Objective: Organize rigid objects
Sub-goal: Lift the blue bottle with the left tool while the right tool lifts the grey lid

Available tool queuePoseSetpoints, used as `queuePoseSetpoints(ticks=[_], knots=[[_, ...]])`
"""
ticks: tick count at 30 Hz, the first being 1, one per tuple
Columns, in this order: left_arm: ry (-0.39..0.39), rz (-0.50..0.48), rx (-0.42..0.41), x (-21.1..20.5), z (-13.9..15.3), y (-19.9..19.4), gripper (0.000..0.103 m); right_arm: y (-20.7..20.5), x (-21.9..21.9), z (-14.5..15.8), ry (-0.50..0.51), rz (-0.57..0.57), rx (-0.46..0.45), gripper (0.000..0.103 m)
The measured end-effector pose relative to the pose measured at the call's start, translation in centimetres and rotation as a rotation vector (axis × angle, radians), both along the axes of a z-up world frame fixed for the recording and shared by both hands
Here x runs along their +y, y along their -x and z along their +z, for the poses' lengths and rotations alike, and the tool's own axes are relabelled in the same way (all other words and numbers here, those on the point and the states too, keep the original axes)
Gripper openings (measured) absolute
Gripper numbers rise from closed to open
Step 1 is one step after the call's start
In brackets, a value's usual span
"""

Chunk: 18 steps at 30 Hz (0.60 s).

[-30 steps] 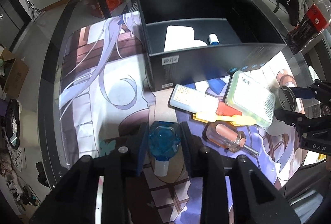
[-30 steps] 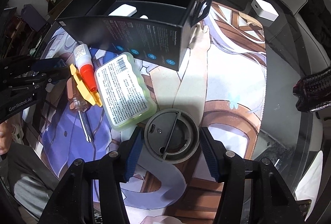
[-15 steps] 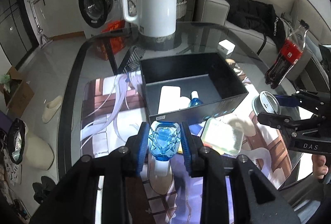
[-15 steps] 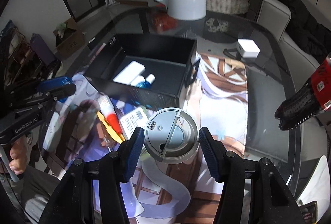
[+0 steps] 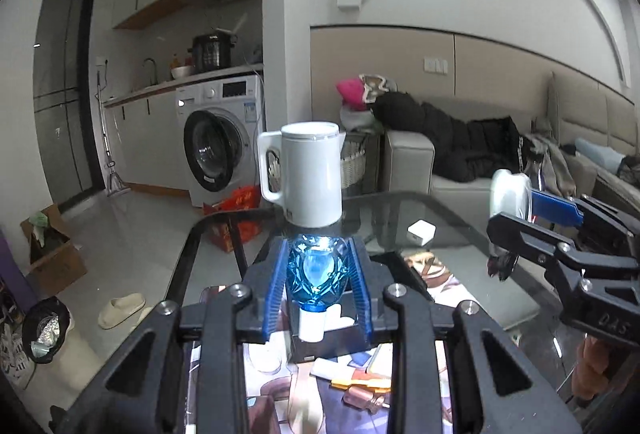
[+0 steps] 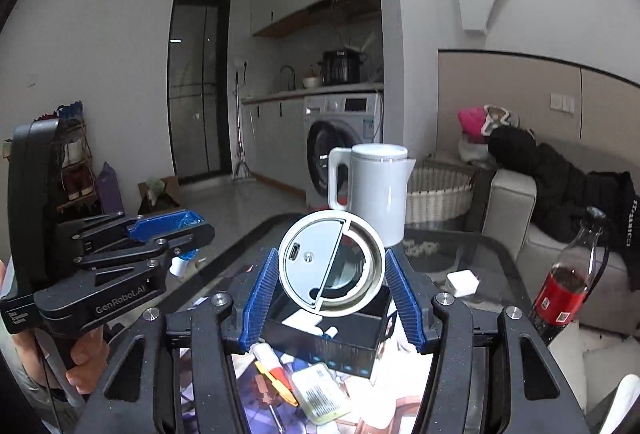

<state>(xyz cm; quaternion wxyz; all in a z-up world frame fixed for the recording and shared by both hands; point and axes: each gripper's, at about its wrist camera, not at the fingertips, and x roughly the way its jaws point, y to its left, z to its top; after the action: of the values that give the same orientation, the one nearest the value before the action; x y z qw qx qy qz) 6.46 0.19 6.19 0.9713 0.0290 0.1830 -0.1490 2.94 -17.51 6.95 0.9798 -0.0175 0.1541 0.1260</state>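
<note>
Now both tools sit much higher than a second ago, views level with the room. Left tool [image 5: 319, 288] clamped on the blue faceted bottle [image 5: 318, 276]; right tool [image 6: 331, 284] clamped on the round grey lid [image 6: 331, 269], above the black box [image 6: 332, 338] on the table [image 6: 472, 254]. Only the right view shows the cola bottle [image 6: 568, 274].

the left hand-held gripper [image 5: 320, 294] and its blue bottle [image 5: 318, 276] cover most of the black box [image 5: 332, 342] behind them, so its contents cannot be made out. below the right hand-held gripper [image 6: 332, 298], the round grey device [image 6: 332, 264] hides the box's far wall, and the label print on the pale green case [image 6: 322, 390] is too small to read. the cola bottle [image 6: 568, 282] right of it is cut off by that gripper's arm.
</note>
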Motion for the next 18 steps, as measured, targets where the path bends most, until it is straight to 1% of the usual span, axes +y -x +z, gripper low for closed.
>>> queuePoseSetpoints(ticks=[2,4,8,10,18], knots=[[0.007,-0.002,-0.006,0.3,0.2,0.0,0.029,0.5,0.3,0.3,-0.008,0.016,-0.015,0.05],[0.003,-0.005,0.005,0.2,0.1,-0.3,0.029,0.5,0.5,0.2,-0.01,0.021,-0.005,0.05],[0.002,-0.009,0.037,0.3,-0.2,-0.6,0.029,-0.7,0.7,-0.8,-0.025,0.02,0.064,0.05],[-0.001,-0.008,0.037,0.2,-0.2,-0.6,0.029,-1.0,0.7,-1.2,-0.03,0.021,0.081,0.05],[0.013,-0.008,0.019,-0.2,-0.2,-0.8,0.029,-1.0,1.0,-1.6,-0.026,0.033,0.062,0.05]])
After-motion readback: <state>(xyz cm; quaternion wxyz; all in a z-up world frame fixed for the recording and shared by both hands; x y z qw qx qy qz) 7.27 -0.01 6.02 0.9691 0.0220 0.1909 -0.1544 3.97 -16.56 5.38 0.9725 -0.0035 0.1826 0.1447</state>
